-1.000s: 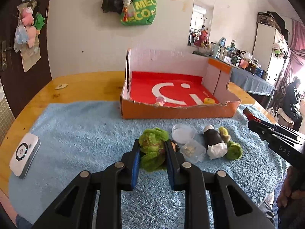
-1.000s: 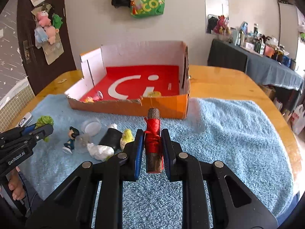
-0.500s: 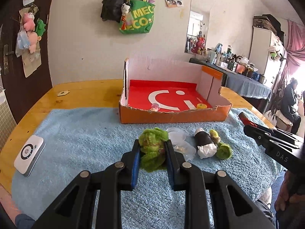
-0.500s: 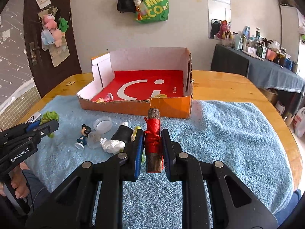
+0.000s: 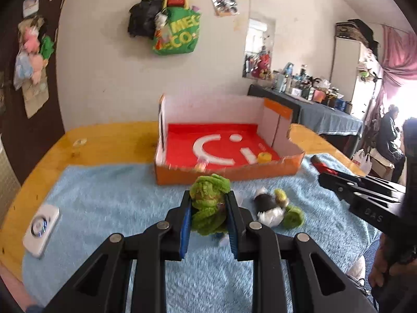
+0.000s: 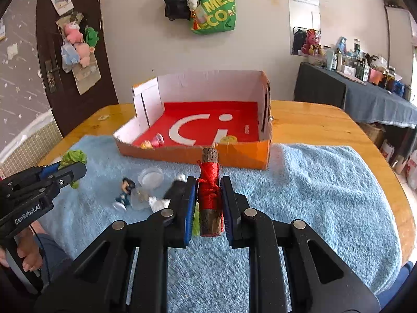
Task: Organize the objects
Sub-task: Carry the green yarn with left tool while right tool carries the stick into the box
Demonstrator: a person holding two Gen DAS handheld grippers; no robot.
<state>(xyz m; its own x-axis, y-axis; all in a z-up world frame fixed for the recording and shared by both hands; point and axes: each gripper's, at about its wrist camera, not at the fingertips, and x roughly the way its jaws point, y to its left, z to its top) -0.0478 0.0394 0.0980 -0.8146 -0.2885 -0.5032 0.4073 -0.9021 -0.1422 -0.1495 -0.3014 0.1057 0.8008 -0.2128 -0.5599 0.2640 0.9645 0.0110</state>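
My left gripper (image 5: 208,203) is shut on a green leafy toy (image 5: 209,206) and holds it above the blue towel (image 5: 104,208). My right gripper (image 6: 207,190) is shut on a wooden stick wound with red cord (image 6: 209,190), held upright. The orange cardboard box with a red floor (image 6: 192,154) stands ahead in both views; it also shows in the left wrist view (image 5: 229,174). A small yellow thing (image 5: 264,157) lies inside it. On the towel lie a black-and-white toy (image 5: 267,204), a small figurine (image 6: 125,191) and a clear round lid (image 6: 150,177).
A white device (image 5: 41,229) lies at the towel's left edge. The wooden table (image 6: 312,120) extends beyond the towel on the right. A dark side table with bottles (image 6: 365,91) stands at the right wall. A person (image 5: 389,138) sits far right.
Both grippers have risen and tilted, each still holding its object. The box looks farther off and lower in both views. The loose toys stay on the towel.
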